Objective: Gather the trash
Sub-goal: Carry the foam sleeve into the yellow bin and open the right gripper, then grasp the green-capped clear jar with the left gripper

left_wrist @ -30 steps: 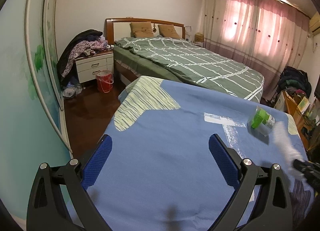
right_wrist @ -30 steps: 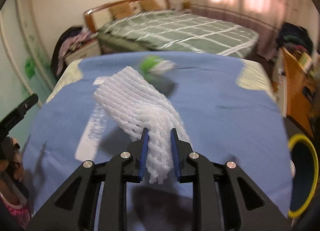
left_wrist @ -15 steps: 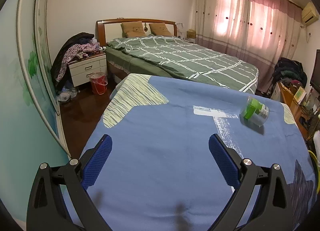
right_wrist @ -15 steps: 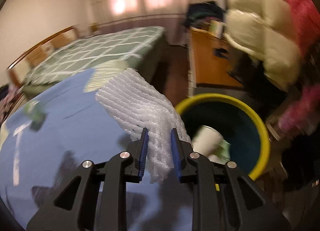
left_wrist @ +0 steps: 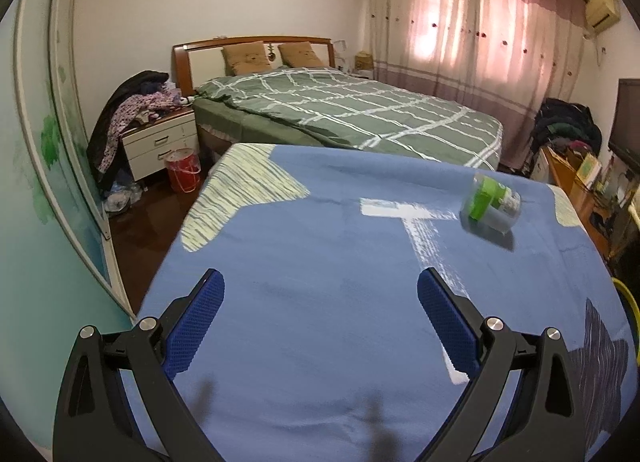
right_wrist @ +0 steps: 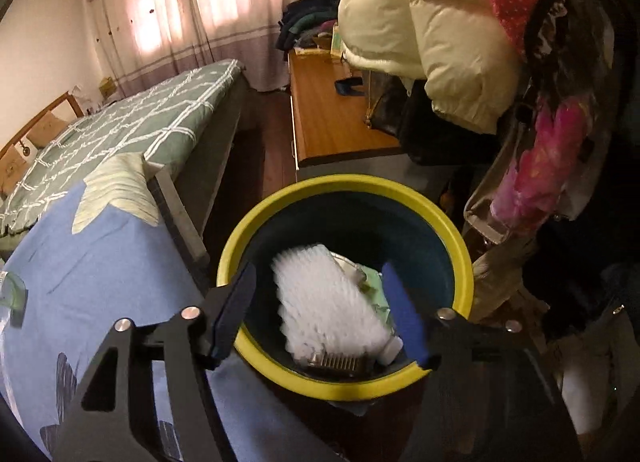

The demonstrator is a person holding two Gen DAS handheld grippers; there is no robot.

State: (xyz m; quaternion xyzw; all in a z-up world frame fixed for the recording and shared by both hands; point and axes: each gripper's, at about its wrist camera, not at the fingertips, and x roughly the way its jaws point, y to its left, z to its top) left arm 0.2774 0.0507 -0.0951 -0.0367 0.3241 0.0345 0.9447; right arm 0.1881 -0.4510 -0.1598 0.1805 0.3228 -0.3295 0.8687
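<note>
My right gripper (right_wrist: 320, 302) hangs over a yellow-rimmed dark bin (right_wrist: 256, 222) beside the blue-covered table (right_wrist: 100, 282). Its jaws are opening and stand apart. A white foam net (right_wrist: 324, 302), blurred, lies free inside the bin between and below the pads, on other trash. My left gripper (left_wrist: 320, 302) is open over the blue cloth (left_wrist: 312, 270) with nothing between its fingers. A clear plastic cup with a green label (left_wrist: 490, 206) lies on its side on the cloth, far right of the left gripper. A sliver of the bin's rim (left_wrist: 630, 302) shows at the right edge.
A bed with a green checked cover (left_wrist: 340, 114) stands behind the table. A wooden cabinet (right_wrist: 328, 118) and hanging coats (right_wrist: 420, 22) crowd the bin's far side. A red bucket (left_wrist: 184, 170) and a bedside drawer unit (left_wrist: 160, 146) sit on the dark floor at left.
The right gripper swung from above the table to over the bin, then opened and let go of the foam net, which now lies in the bin. The left gripper drifted slightly.
</note>
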